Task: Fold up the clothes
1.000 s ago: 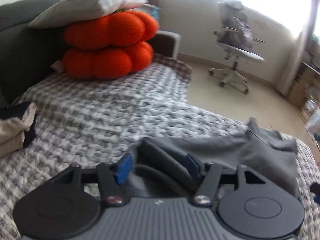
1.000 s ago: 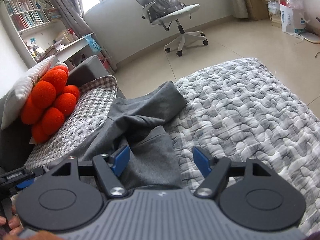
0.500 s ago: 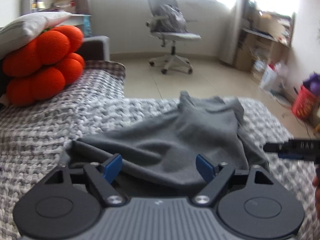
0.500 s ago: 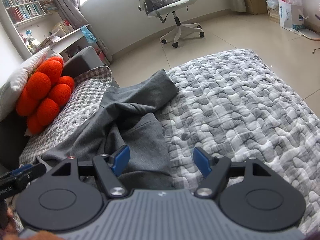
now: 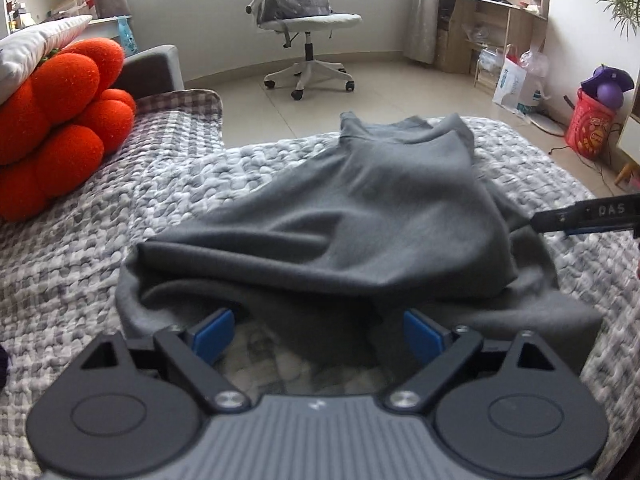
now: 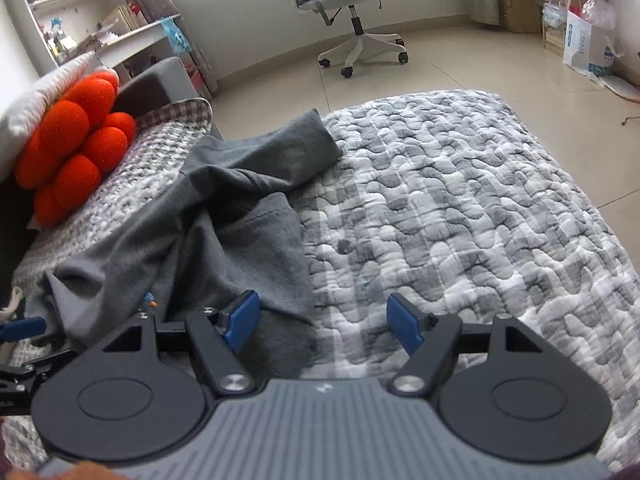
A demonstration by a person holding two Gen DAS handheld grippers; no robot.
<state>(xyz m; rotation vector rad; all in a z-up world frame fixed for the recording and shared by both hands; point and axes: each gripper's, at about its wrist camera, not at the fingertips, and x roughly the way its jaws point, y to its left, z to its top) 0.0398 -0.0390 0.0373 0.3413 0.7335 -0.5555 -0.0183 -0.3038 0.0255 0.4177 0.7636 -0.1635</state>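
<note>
So the grey garment (image 5: 360, 224) is lying crumpled on the bed, on a quilt (image 6: 460, 208) with a puffy, pebbly stitch pattern in grey and white. The fabric looks like soft, matte fleece or jersey, bunched into thick rounded folds, with one flatter piece sticking out toward the far edge of the bed in the right wrist view. The left gripper (image 5: 316, 338) sits low right at the near edge of the garment, blue pads spread wide apart with nothing between them, just cloth and a bit of quilt showing in the gap. The right gripper (image 6: 322, 322) is spread too and not holding anything; its left pad hangs over the garment's edge and its right pad over bare quilt. Off to the left there's an orange cushion (image 5: 52, 120), lumpy like a stack of round balls with a nubby surface, and a white pillow (image 5: 36, 48) on top of it. Beyond the bed is a glossy tiled floor with a white swivel chair (image 5: 304, 28) on castors, something grey heaped on its seat.
</note>
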